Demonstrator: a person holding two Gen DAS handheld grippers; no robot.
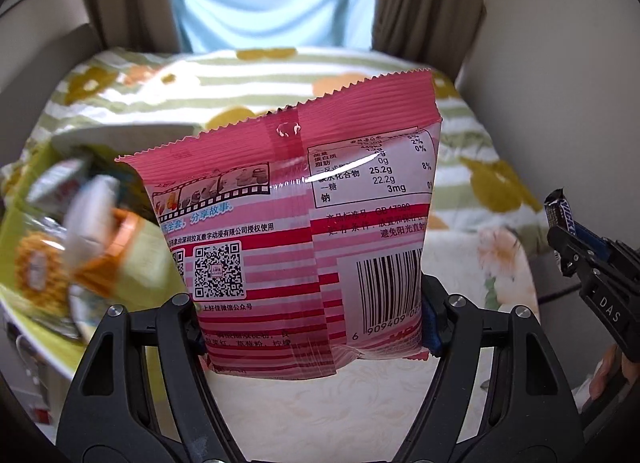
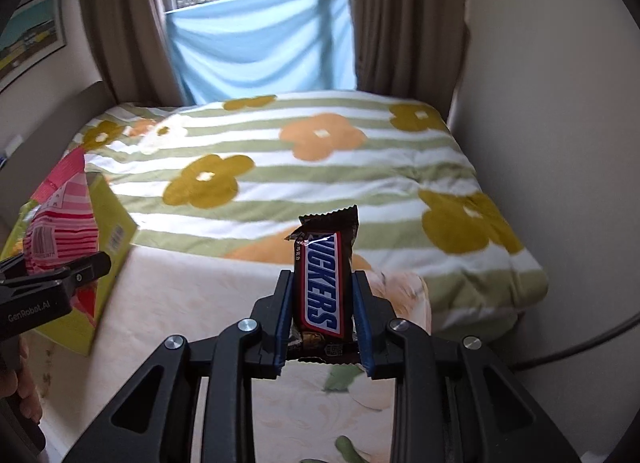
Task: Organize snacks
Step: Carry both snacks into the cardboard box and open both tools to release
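Observation:
My left gripper (image 1: 312, 327) is shut on a pink striped snack bag (image 1: 296, 215) and holds it upright above the bed; the bag also shows at the left of the right wrist view (image 2: 60, 223). My right gripper (image 2: 322, 327) is shut on a Snickers bar (image 2: 322, 283), held upright; it also shows at the right edge of the left wrist view (image 1: 560, 219). A yellow-green box (image 1: 152, 255) with several blurred snack packs (image 1: 44, 267) sits to the left of the pink bag, and it appears in the right wrist view (image 2: 108, 219).
The bed has a cream sheet (image 2: 192, 295) in front and a green-striped flowered blanket (image 2: 304, 167) behind. Brown curtains (image 2: 120, 23) and a blue cloth (image 2: 260, 43) hang at the window beyond. A wall (image 2: 540, 103) stands on the right.

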